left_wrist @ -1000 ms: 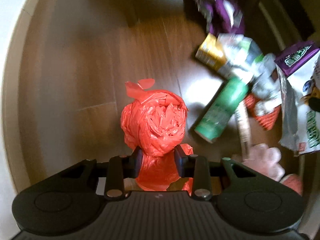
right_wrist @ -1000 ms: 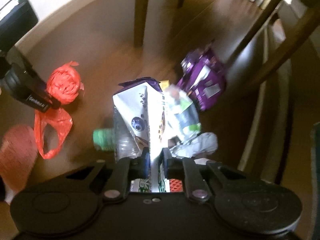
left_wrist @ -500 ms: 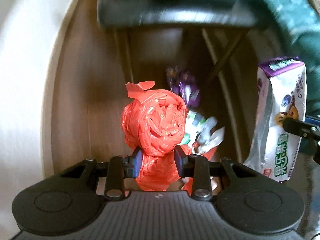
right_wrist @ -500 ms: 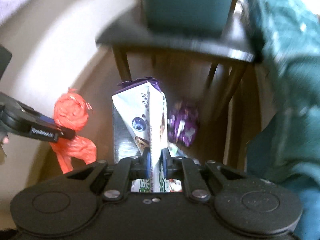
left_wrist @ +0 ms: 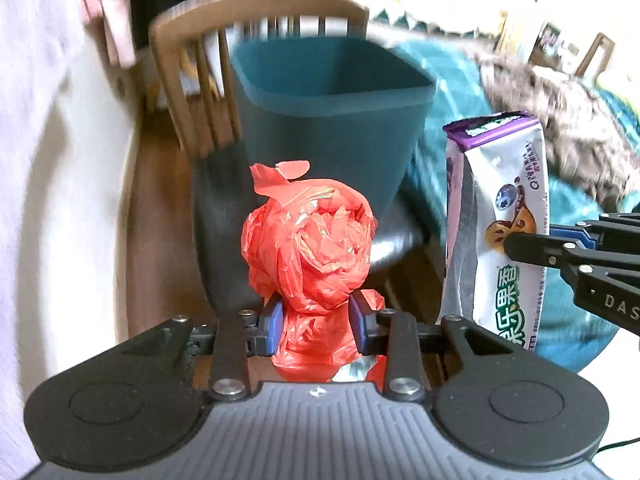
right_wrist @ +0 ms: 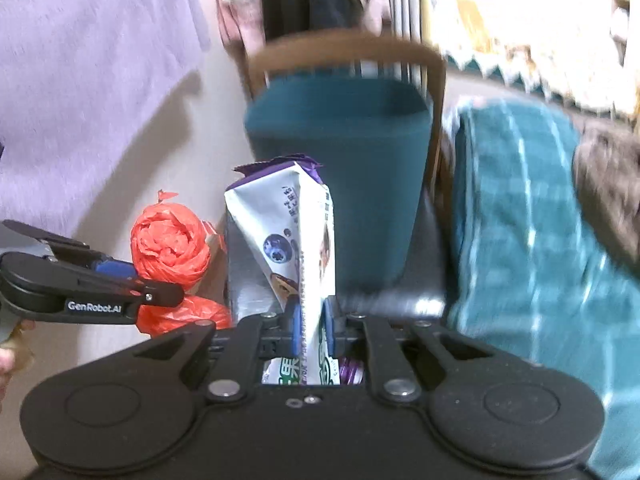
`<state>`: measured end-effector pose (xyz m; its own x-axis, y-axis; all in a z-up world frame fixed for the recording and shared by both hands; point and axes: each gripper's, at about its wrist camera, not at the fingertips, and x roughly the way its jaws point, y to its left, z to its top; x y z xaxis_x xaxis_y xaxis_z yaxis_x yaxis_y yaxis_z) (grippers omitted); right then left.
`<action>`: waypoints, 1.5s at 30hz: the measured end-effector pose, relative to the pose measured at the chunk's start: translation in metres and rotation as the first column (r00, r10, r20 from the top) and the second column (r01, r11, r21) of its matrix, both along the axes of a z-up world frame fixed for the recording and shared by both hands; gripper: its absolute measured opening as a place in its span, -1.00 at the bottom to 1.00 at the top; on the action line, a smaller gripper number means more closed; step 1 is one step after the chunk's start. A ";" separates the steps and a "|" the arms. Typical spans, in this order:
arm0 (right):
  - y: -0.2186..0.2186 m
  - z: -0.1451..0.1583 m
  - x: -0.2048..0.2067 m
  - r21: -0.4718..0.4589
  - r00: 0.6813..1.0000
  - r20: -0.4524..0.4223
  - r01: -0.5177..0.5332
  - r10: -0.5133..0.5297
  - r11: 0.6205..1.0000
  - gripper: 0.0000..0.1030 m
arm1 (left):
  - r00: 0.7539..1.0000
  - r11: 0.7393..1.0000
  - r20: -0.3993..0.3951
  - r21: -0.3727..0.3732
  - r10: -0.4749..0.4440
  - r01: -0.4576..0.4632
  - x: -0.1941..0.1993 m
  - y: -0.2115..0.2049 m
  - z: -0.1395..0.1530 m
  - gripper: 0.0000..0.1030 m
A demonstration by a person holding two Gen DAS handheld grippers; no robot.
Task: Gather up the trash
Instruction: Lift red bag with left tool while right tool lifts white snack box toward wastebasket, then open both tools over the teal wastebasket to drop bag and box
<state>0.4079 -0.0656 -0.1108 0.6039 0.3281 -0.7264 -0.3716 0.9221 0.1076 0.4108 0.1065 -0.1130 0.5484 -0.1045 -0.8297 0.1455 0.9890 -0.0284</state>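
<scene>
Left gripper (left_wrist: 316, 322): blue pads clamped on the neck of a crumpled red plastic bag, balled at the top (left_wrist: 308, 240); bag held upright, clear of any surface.
Right gripper (right_wrist: 310, 330): jaws pinched nearly together on a flat white-and-purple foil snack wrapper with a blueberry print (right_wrist: 290, 240); wrapper stands upright between the pads.
Change since a second ago: the wooden floor and its litter pile filled both views then; now both loads hang at chair height, side by side; grips unchanged.
Receptacle: a teal square plastic bin (left_wrist: 332, 120), open at the top, standing on the dark seat of a wooden spindle-back chair (left_wrist: 256, 20); just beyond both loads.
Right of the bin: teal checked cloth (right_wrist: 520, 220).
Task standing: two pieces lifted, neither yet in the bin; likely next, carry over the rim and release.
</scene>
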 end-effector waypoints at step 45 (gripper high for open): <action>0.033 0.011 0.245 -0.063 0.973 0.009 0.229 -0.229 0.971 -0.49 | 0.994 0.983 -0.098 0.179 0.046 -0.027 0.249 -0.037 -0.025 -0.34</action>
<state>0.6531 -0.0321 -0.1001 0.6587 0.1341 -0.7404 -0.1497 0.9877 0.0458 0.6601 0.0698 -0.1379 0.4614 0.0675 -0.8846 0.1146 0.9842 0.1349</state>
